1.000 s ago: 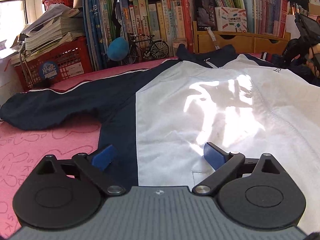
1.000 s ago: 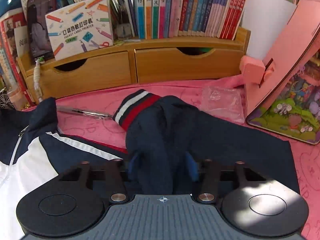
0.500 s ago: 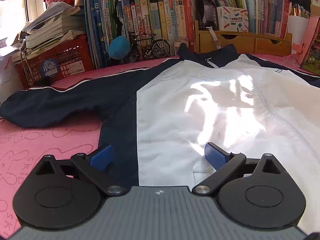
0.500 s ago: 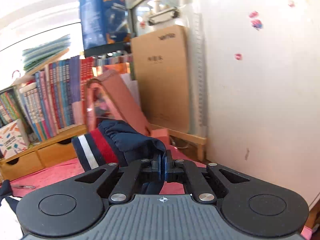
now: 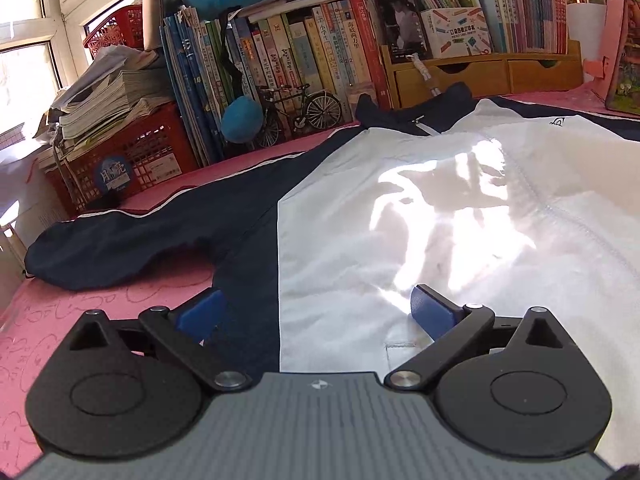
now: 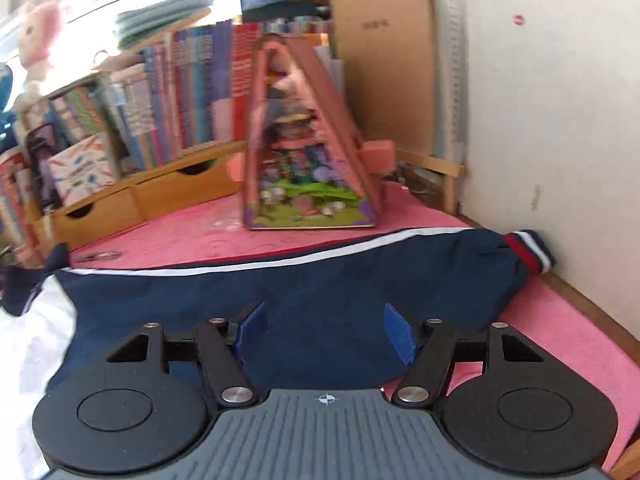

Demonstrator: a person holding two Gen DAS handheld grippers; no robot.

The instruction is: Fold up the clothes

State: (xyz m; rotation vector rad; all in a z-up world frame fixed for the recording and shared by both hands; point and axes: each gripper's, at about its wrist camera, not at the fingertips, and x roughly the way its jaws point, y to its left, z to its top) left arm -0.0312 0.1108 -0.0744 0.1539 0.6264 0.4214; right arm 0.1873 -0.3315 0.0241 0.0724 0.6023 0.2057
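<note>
Jacket [image 5: 400,208] flat on pink counter [image 5: 80,320]; sleeve [image 6: 340,280] stretched rightward; left gripper [image 5: 316,312] and right gripper [image 6: 324,332] jaws open, empty

Jacket [image 5: 400,208] spread across frame centre on table cover [image 5: 60,328] | sleeve [image 5: 132,240] at left | books [image 5: 288,52] along top | basket [image 5: 132,152] upper left

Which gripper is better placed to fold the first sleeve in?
Likely right. The right gripper is open directly over the right sleeve, laid out straight. The left gripper is open over the jacket hem, away from the left sleeve.
</note>
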